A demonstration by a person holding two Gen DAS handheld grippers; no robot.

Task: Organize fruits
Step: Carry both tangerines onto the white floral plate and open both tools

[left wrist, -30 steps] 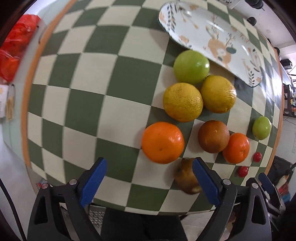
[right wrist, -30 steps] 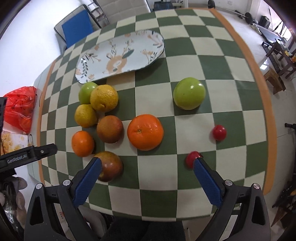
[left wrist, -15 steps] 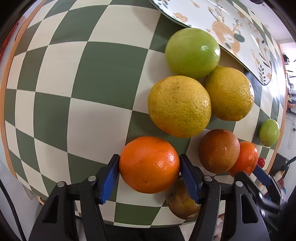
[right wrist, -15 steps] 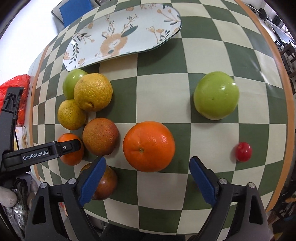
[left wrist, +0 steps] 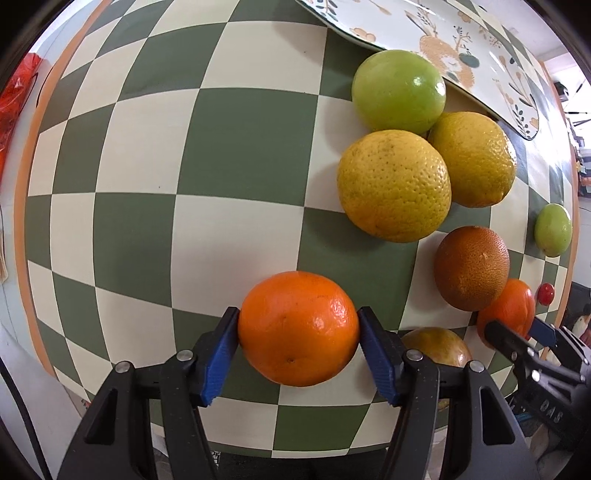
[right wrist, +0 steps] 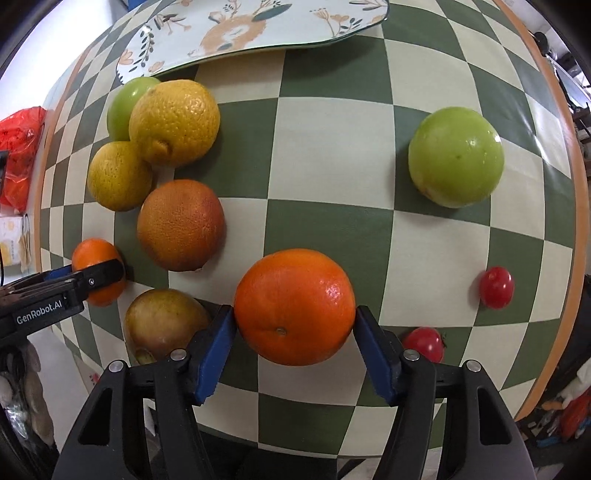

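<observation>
My left gripper point(left wrist: 298, 334) is shut on a small orange point(left wrist: 298, 328) at the table's near left edge; this orange and the gripper also show in the right wrist view point(right wrist: 96, 271). My right gripper point(right wrist: 294, 328) is shut on a larger orange point(right wrist: 294, 306), which also shows in the left wrist view point(left wrist: 508, 310). Beyond lie two yellow citrus point(left wrist: 394, 185) point(left wrist: 474, 158), a green fruit point(left wrist: 398, 92), a brownish orange point(left wrist: 471, 267) and a flowered plate point(right wrist: 255, 29).
A dull yellow-brown fruit point(right wrist: 164, 325) lies left of my right gripper. A big green fruit point(right wrist: 456, 157) and two small red tomatoes point(right wrist: 496, 287) point(right wrist: 424, 343) lie on the right. A red bag point(right wrist: 20, 155) sits off the checked table's point(left wrist: 155, 155) left edge.
Both grippers moved forward and closed: the left one's pads now press the small orange, and the right one closed from open around the larger orange.
</observation>
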